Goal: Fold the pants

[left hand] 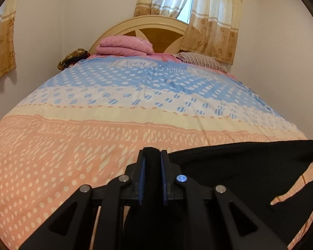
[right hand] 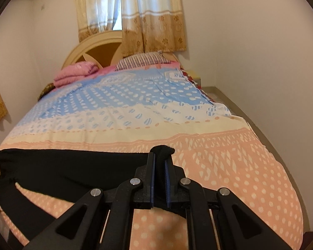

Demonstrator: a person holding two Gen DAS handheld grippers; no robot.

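The black pants point(left hand: 240, 166) are held stretched above the near end of the bed. My left gripper point(left hand: 152, 156) is shut on one end of their top edge, with the cloth running off to the right. My right gripper point(right hand: 160, 156) is shut on the other end, with a tuft of cloth poking out past the fingertips and the pants point(right hand: 73, 166) running off to the left. A leg of the pants hangs down over the bedspread in both views.
The bed has a bedspread point(left hand: 114, 108) patterned in peach, cream and blue. A folded pink blanket point(left hand: 125, 46) and a striped pillow point(right hand: 144, 60) lie by the headboard point(left hand: 156, 25). Walls stand close on both sides, with a curtained window behind.
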